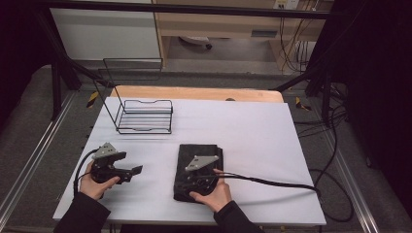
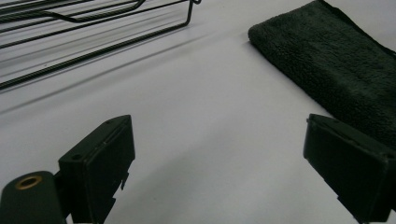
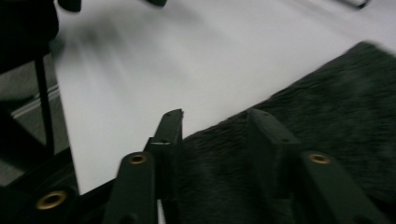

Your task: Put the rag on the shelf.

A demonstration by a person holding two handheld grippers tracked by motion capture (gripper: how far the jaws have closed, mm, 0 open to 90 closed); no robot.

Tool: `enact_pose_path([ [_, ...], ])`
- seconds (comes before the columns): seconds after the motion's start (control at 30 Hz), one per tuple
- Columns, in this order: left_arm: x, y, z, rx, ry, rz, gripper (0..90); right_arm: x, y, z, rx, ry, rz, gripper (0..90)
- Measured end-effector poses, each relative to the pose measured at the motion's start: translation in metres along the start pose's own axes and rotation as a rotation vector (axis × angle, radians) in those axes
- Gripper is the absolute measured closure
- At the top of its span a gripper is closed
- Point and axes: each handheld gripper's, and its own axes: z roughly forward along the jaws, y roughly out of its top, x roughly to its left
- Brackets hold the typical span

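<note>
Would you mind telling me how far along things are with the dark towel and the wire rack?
The towel already lies folded on the white table. In hand: the right tongs sit at its near edge, jaws partly closed around the pile; a firm grip isn't clear. The left tongs hover open over bare table. Apparently left: the wire rack stands empty.

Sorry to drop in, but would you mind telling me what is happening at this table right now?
A person is working at a white-covered table with a handheld gripper in each hand. The right gripper is down at the near edge of a folded dark towel, its jaws part open with towel between them, though a firm grip is not evident. The left gripper sits off to the side over bare tabletop, jaws wide open and holding nothing. A black wire rack stands at the far left of the table.
</note>
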Motion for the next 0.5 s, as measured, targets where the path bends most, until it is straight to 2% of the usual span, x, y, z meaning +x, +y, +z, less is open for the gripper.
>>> enact_pose_path([
  [0.07, -0.004, 0.002, 0.001, 0.002, -0.008, -0.002, 7.5, -0.012, -0.001, -0.012, -0.026, -0.058, 0.014, 44.0],
  [0.17, -0.013, 0.007, 0.004, 0.007, -0.004, -0.003, 6.8, -0.035, -0.009, -0.033, -0.057, -0.139, 0.053, 40.8],
  [0.23, -0.019, 0.009, 0.007, 0.010, -0.013, -0.005, 6.9, -0.050, -0.019, -0.045, -0.046, -0.179, 0.084, 40.9],
  [0.27, -0.024, 0.011, 0.010, 0.016, -0.024, -0.002, 6.9, -0.061, -0.032, -0.053, -0.025, -0.213, 0.109, 42.5],
  [0.33, -0.033, 0.012, 0.015, 0.029, -0.036, 0.000, 6.9, -0.065, -0.039, -0.056, -0.014, -0.215, 0.124, 43.4],
  [0.37, -0.038, 0.013, 0.018, 0.038, -0.048, 0.003, 7.9, -0.070, -0.053, -0.058, 0.002, -0.219, 0.144, 44.2],
  [0.4, -0.043, 0.014, 0.021, 0.045, -0.054, 0.005, 9.1, -0.072, -0.058, -0.059, 0.009, -0.220, 0.153, 44.4],
  [0.43, -0.047, 0.015, 0.024, 0.049, -0.057, 0.004, 9.1, -0.072, -0.058, -0.059, 0.009, -0.220, 0.153, 44.4],
  [0.5, -0.059, 0.017, 0.031, 0.060, -0.072, 0.008, 13.8, -0.075, -0.066, -0.060, 0.006, -0.209, 0.189, 44.2],
])
